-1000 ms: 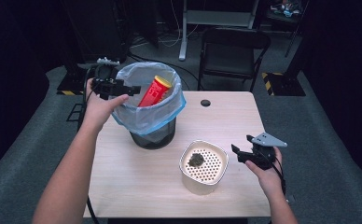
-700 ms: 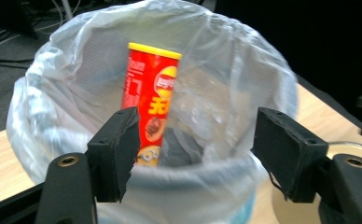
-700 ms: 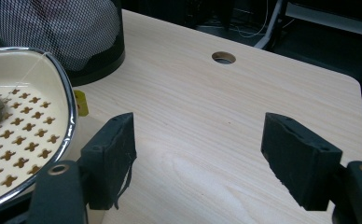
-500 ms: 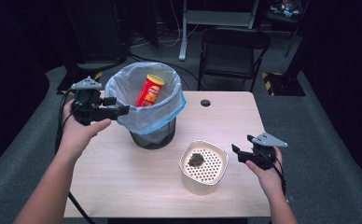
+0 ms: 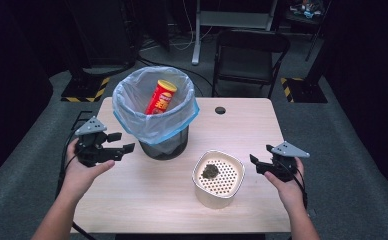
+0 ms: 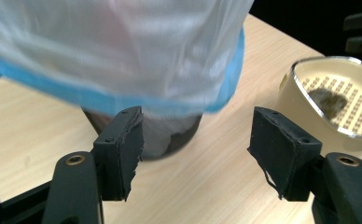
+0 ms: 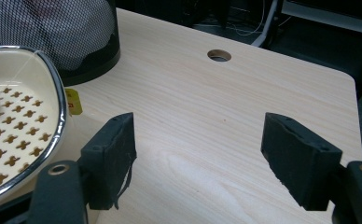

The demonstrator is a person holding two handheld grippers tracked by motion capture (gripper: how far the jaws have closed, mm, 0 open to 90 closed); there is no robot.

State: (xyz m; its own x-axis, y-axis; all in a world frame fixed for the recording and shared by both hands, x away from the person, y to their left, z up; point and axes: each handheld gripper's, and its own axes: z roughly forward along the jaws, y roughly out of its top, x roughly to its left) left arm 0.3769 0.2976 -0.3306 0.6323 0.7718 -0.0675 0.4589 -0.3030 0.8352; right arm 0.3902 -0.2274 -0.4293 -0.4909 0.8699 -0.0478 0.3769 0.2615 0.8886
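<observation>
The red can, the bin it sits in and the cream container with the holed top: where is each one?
red can (image 5: pixel 160 96), high view, on its red side.
bin (image 5: pixel 154 125), high view, on the bag folded over its rim.
cream container (image 5: pixel 217 195), high view, on its front wall.

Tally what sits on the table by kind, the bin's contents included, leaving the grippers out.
Mesh bins lined with a bag: 1
Red and yellow snack cans, standing tilted inside the bin: 1
Cream containers with a perforated top: 1
Dark clumps on that perforated top: 1
Total: 4
</observation>
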